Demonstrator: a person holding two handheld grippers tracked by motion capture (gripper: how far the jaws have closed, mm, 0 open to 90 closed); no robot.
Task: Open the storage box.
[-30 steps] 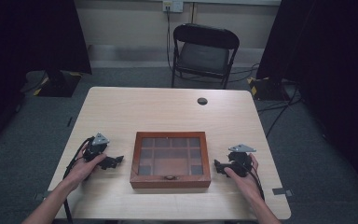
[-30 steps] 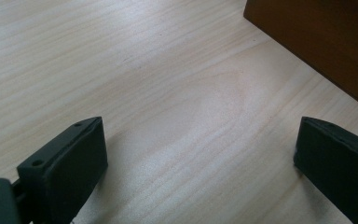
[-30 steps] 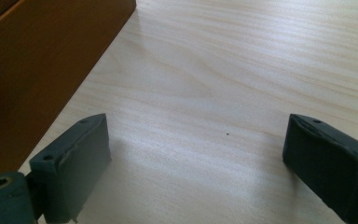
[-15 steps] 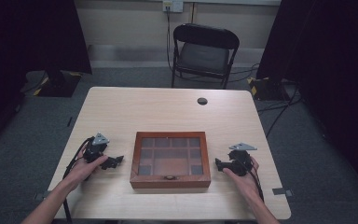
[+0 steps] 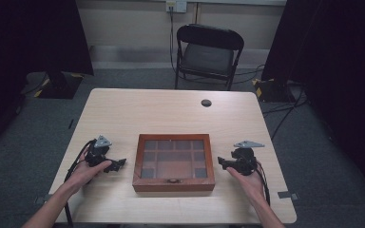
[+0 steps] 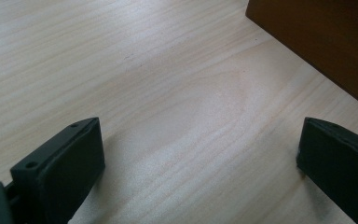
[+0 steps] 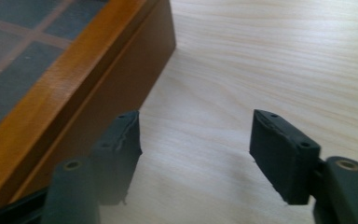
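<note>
A shallow wooden box (image 5: 174,161) with a glass lid over several compartments lies shut near the table's front middle. My left gripper (image 5: 120,164) rests on the table just left of the box, its jaws wide apart over bare wood (image 6: 200,154); the box's side (image 6: 326,42) shows at the upper right of the left gripper view. My right gripper (image 5: 221,162) sits just right of the box, open with nothing between its jaws (image 7: 193,154). In the right gripper view the box's corner (image 7: 121,70) lies close beside one fingertip (image 7: 121,149).
A small dark round object (image 5: 206,102) lies at the table's far middle. A black folding chair (image 5: 208,52) stands behind the light wooden table (image 5: 138,114). Cables trail on the floor at the right (image 5: 285,109).
The right gripper has edged slightly away from the box; the left gripper and the box have not visibly moved.
</note>
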